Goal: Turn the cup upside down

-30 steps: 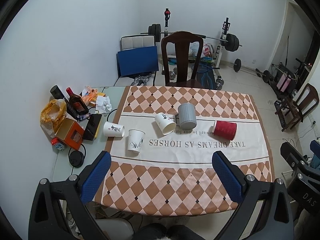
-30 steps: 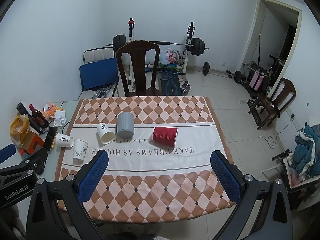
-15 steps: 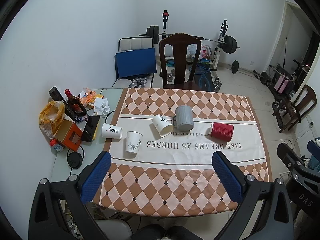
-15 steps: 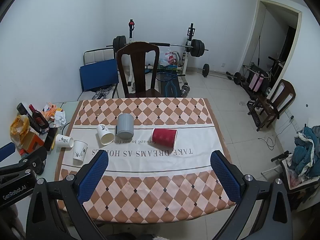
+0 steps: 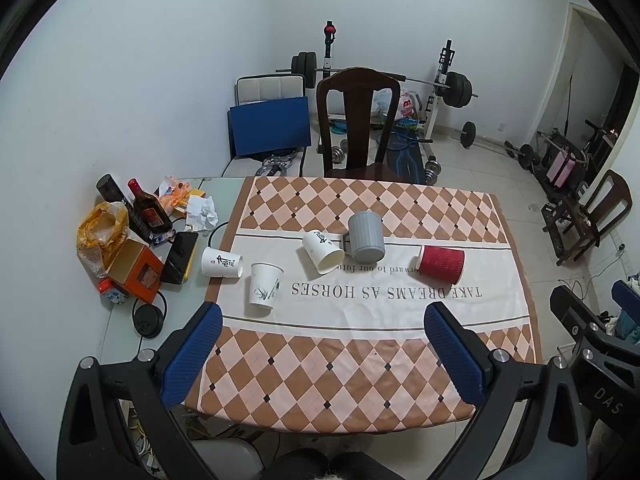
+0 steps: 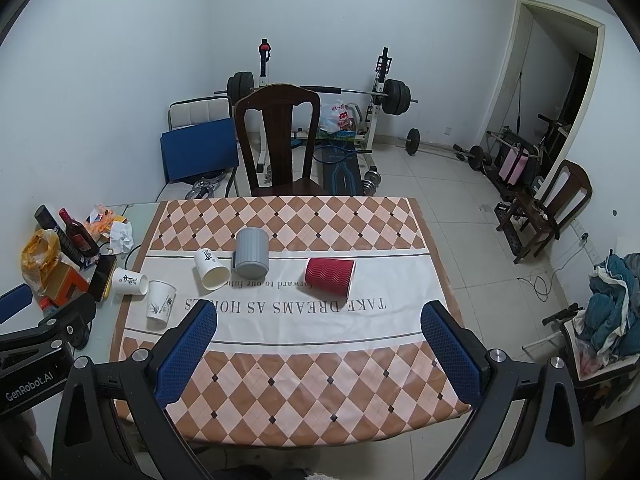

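Note:
Several cups sit on the checked tablecloth [image 5: 360, 372]. A red ribbed paper cup [image 5: 441, 264] [image 6: 330, 275] lies on its side. A grey ribbed mug [image 5: 365, 237] [image 6: 251, 251] stands mouth down. A white paper cup [image 5: 322, 251] [image 6: 210, 269] lies on its side beside it. Another white cup [image 5: 222, 262] [image 6: 129, 281] lies on its side at the cloth's left edge. A third white cup [image 5: 264, 289] [image 6: 161, 305] stands upside down. My left gripper [image 5: 322, 356] and right gripper [image 6: 320, 354] are open and empty, held high above the table's near edge.
Bottles [image 5: 148, 210], an orange box [image 5: 136, 270], a phone [image 5: 181, 257], crumpled tissue and a plastic bag crowd the table's left end. A dark wooden chair [image 5: 358, 120] stands at the far side. Weights and a bench lie behind; another chair [image 6: 552, 208] stands right.
Both grippers have pulled back and up a little, so the table looks smaller and farther. The cups have not moved.

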Tool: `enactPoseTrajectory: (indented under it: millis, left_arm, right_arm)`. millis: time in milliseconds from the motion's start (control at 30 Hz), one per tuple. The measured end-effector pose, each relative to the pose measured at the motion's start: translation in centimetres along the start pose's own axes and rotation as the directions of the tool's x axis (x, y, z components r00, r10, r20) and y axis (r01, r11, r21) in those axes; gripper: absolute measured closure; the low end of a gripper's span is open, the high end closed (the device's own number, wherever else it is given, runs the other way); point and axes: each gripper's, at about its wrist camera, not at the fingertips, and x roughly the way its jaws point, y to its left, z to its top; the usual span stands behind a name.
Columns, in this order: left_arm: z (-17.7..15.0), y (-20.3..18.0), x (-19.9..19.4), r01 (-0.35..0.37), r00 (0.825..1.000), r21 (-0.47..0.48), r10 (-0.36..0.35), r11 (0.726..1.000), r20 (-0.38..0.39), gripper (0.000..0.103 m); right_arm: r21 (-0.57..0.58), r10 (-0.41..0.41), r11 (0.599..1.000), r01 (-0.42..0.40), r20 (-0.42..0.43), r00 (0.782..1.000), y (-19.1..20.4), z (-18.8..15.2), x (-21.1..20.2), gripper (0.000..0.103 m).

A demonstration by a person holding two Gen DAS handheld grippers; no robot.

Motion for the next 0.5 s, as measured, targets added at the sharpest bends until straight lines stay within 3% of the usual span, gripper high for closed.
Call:
enactPoseTrajectory:
  millis: [500]
  left_arm:
    - [0.35,-0.76,-0.17,-0.002,1.000,-0.007,0.002,1.000,0.006,0.000]
  right_arm:
    - [-0.001,-0.002,1.000,0.002,0.002,1.000,0.12,0.00,-0.15,0.000]
